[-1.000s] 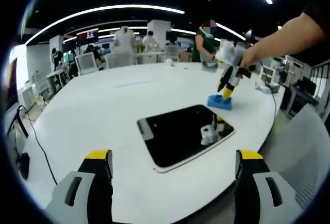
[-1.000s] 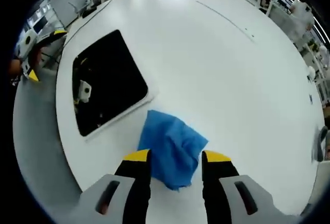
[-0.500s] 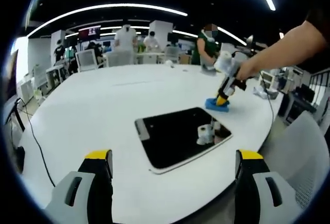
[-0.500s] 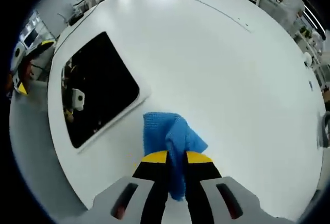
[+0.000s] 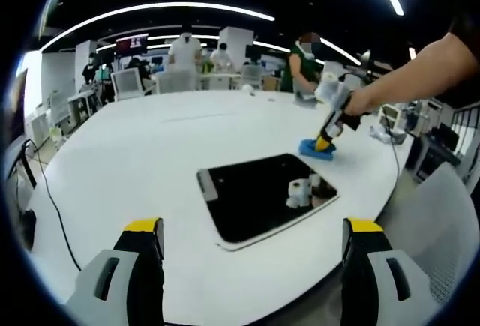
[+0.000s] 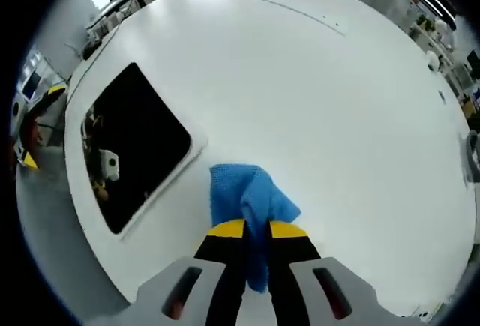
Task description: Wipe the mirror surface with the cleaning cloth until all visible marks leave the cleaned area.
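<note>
Right tool (image 6: pixel 256 230) pinched onto blue cloth (image 6: pixel 246 195) beside mirror (image 6: pixel 135 142); left tool (image 5: pixel 255 228) wide, holding nothing.

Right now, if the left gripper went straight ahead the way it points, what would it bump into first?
Probably the mirror. It lies flat on the white table straight ahead of the open left gripper, between the lines of its jaws. Depth is hard to judge, so it might meet the table's near edge first.
</note>
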Demonstrator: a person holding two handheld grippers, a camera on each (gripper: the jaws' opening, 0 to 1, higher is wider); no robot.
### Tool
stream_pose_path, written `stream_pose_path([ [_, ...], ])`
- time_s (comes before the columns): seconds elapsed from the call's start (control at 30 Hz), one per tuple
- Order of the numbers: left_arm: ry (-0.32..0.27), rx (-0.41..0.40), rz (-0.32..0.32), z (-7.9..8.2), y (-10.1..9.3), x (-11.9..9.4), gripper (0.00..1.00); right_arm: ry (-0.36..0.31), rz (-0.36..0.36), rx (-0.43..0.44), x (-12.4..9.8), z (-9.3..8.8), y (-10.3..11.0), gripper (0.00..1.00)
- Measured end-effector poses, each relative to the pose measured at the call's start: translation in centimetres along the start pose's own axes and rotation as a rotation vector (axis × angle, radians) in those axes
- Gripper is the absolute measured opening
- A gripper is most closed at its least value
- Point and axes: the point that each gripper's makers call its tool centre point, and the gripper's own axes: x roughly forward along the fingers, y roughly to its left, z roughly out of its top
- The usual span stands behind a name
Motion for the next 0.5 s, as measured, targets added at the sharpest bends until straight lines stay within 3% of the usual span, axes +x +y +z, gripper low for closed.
stream_pose_path([
  [0.37,-0.002,0.005,-0.010,0.2,-0.1,0.1,0.99,0.014,-0.007,0.221,-2.8,-0.1,-1.4,0.04],
  [0.5,-0.007,0.005,-0.012,0.3,0.0,0.2,0.99,0.007,-0.020,0.234,-3.8,0.2,-2.1,0.04],
])
